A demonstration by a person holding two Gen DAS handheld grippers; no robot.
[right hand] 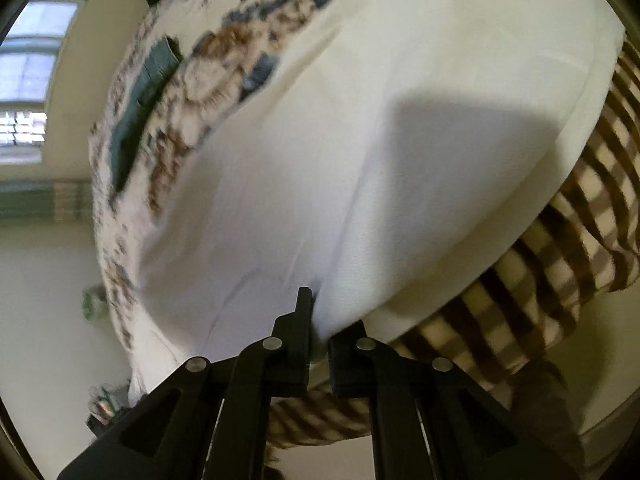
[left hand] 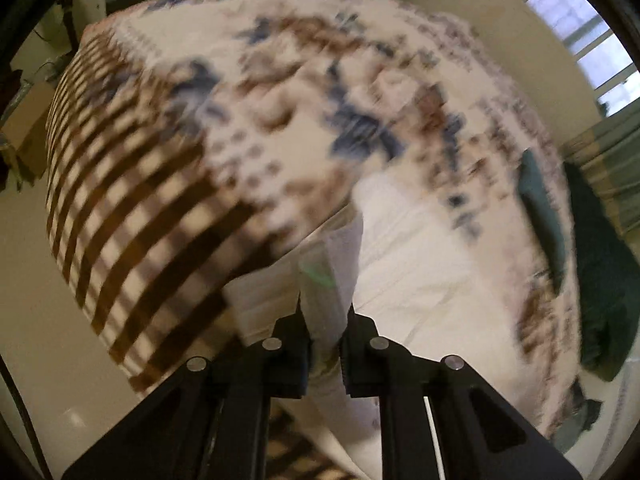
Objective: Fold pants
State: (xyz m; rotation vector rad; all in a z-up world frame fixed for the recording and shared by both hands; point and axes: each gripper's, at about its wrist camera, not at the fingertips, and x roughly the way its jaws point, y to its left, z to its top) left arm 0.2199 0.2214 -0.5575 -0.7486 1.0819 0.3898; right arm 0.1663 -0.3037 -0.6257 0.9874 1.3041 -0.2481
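Note:
White pants lie on a bed with a patterned blanket. In the left wrist view my left gripper is shut on a bunched edge of the white pants, with cloth squeezed between the black fingers. In the right wrist view the white pants spread wide over the bed, and my right gripper is shut on their near edge. Both views are blurred by motion.
The blanket has a brown checked border and a blue and brown floral middle; the checked border also shows in the right wrist view. Dark green garments lie at the bed's far side. A window and pale walls stand behind.

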